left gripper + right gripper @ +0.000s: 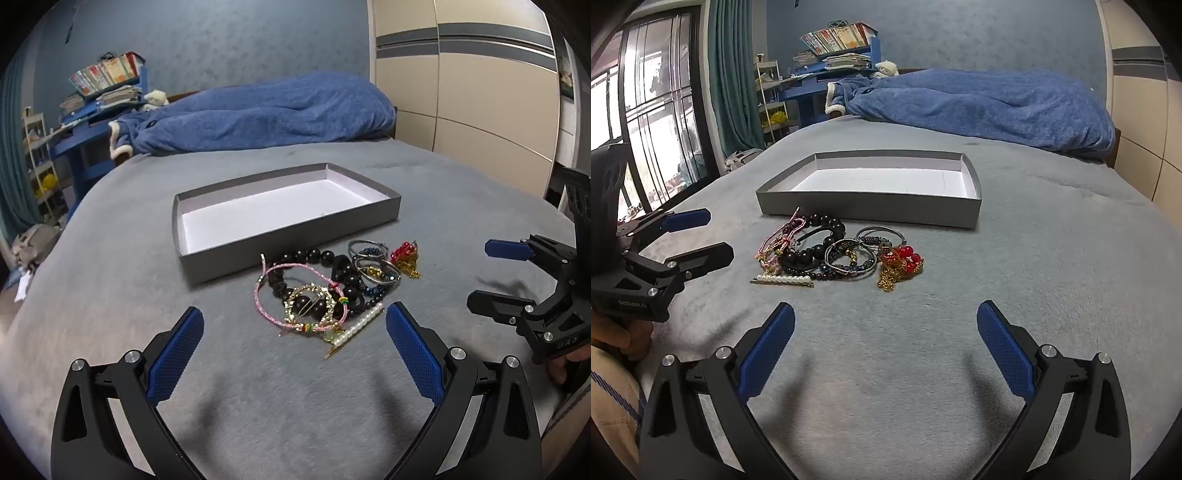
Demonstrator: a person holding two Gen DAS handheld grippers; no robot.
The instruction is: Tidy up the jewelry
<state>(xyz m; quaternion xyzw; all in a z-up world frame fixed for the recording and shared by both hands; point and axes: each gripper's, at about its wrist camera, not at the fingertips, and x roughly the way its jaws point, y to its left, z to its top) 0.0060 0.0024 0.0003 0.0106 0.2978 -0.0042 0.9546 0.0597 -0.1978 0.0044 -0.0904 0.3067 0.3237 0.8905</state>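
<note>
A tangled heap of jewelry (332, 291) is lying on a grey blanket-covered bed (147, 258), just in front of a shallow grey cardboard box (284, 230) that is sitting empty, its white floor showing. The left gripper (294, 325) is hovering low over the near edge of the heap with its blue-padded jaws spread wide and nothing between them. The right gripper (885, 325) is hanging a little farther back, also spread wide and holding nothing. A pearl hair clip (352, 330) is lying nearest the left gripper, beside a pink cord bracelet (264, 291), a dark beaded bracelet (332, 266), silver bangles (866, 247), and a red-bead piece with gold chain (901, 264). These pieces are likely light, small and slippery; the cord and chain are limp and may drag neighbours along. The stiff clip or a bangle rim probably offers the firmest hold.
</note>
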